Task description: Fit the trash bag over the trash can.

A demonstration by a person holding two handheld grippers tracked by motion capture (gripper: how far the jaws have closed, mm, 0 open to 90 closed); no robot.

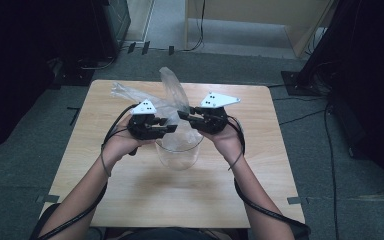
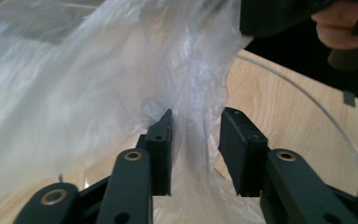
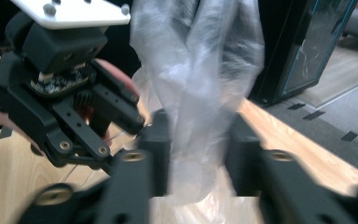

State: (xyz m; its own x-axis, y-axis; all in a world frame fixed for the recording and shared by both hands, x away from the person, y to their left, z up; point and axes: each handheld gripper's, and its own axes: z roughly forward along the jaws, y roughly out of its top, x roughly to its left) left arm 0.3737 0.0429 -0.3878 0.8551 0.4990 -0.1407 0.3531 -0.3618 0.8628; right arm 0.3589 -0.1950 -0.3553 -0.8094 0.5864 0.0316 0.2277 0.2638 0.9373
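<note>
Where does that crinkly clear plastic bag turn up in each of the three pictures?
High view: the plastic bag rises at the table's far middle, between the two grippers, above the clear bowl.
Left gripper view: the bag covers the left and centre, hanging down between the black jaws.
Right gripper view: the bag stands at top centre, running down between the jaws.
Shared landmark: the light wooden table, also seen at and.

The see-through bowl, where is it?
In the high view the clear bowl sits mid-table, just below both grippers, under the plastic bag.
</note>
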